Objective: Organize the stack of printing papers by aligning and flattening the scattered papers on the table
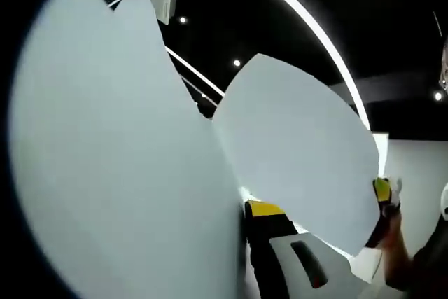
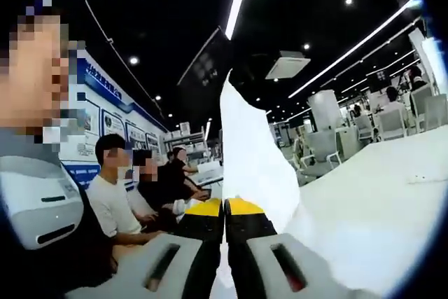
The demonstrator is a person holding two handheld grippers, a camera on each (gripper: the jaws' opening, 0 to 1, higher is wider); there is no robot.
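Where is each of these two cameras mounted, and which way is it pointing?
Left gripper view: rides on the left gripper, tilted up toward the ceiling lights; white paper sheets fill it, and the person's hand shows at right.
Right gripper view: rides on the right gripper, jaws shut on the paper's edge, facing seated people.
Shared: the paper.

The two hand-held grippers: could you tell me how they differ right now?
The right hand-held gripper has its jaws shut on a white sheet of paper that stands edge-on. The left hand-held gripper sits beside large sheets; its grip is hidden. Both have yellow tips.
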